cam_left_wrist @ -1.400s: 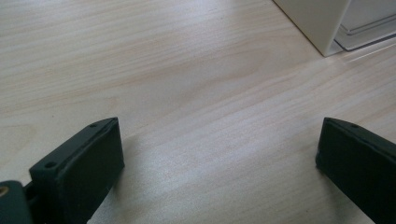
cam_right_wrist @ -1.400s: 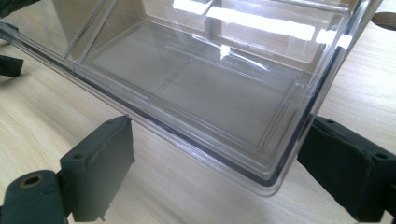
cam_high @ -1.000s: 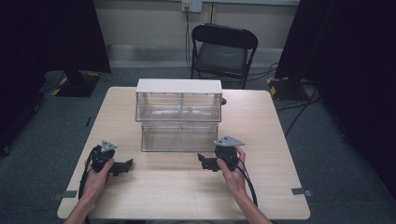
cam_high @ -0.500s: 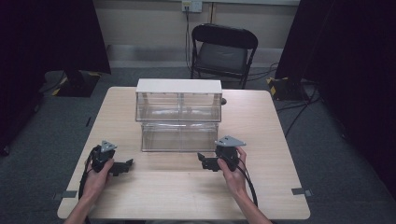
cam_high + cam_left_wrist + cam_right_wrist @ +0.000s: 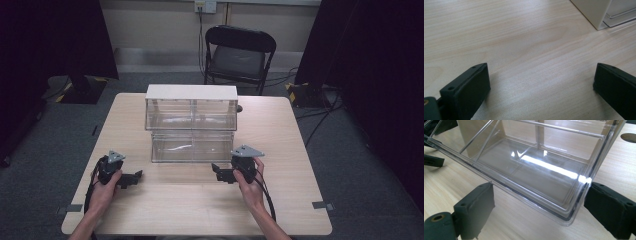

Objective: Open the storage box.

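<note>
Clear drawer box (image 5: 191, 127) at desk (image 5: 280, 200) centre, lower drawer (image 5: 536, 170) pulled out toward person. Right gripper (image 5: 220, 173) just off drawer's front corner, jaws apart, not touching. Left gripper (image 5: 134, 178) low over bare desk, well left of box, jaws wide apart.

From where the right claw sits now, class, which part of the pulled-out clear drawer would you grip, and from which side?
Probably the front lip of the clear drawer, approached from the person's side of the table. It juts out of the cabinet toward the right claw, and its thin, straight wall already lies between the open jaws in the right gripper view.
</note>
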